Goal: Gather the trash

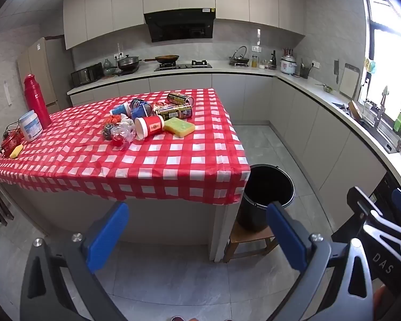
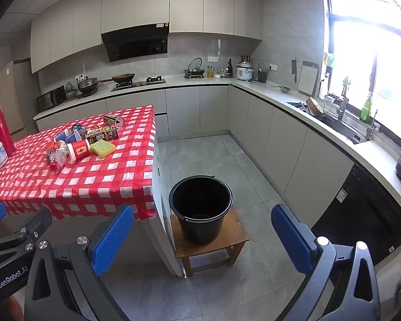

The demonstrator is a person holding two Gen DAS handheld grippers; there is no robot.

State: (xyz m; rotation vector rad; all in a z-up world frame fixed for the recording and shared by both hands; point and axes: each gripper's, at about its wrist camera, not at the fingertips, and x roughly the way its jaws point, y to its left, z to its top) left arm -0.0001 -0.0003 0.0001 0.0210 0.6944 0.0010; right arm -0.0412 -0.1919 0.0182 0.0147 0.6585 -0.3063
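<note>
Both grippers were held wide open w/ nothing between the jaws: left gripper (image 1: 197,236) and right gripper (image 2: 203,238) were poised low, short of the table edge, well apart from the trash. Trash pile (image 1: 149,117) was seen clustered mid-table on the red-checked cloth (image 1: 173,165): a red paper cup (image 1: 149,127) on its side, a blue cup (image 1: 119,109) behind it, two printed cans (image 1: 175,111) lying down, a crumpled clear plastic wrapper (image 1: 123,132), and a yellow-green sponge (image 1: 179,127) touching the cup. Black bucket (image 2: 200,206) was set on a small wooden stool (image 2: 208,243) just beside the table's corner, below the tabletop. Risks were judged as follows: cans on their sides could be rolled off the edge if nudged; the cup could be crushed or squirted out by a hard pinch; the thin wrapper could be missed or dragged w/ the cloth, and the slick cloth itself could be snagged, pulling the whole pile. Since items touch, a neighbour could be knocked while one was lifted. Sponge, red thermos (image 1: 36,99) and white tub (image 1: 30,125) at the far left may not be trash, so wrong picks were possible. A drop released too high or off-centre could be bounced off the bucket rim, or the bucket tipped from the stool.
</note>
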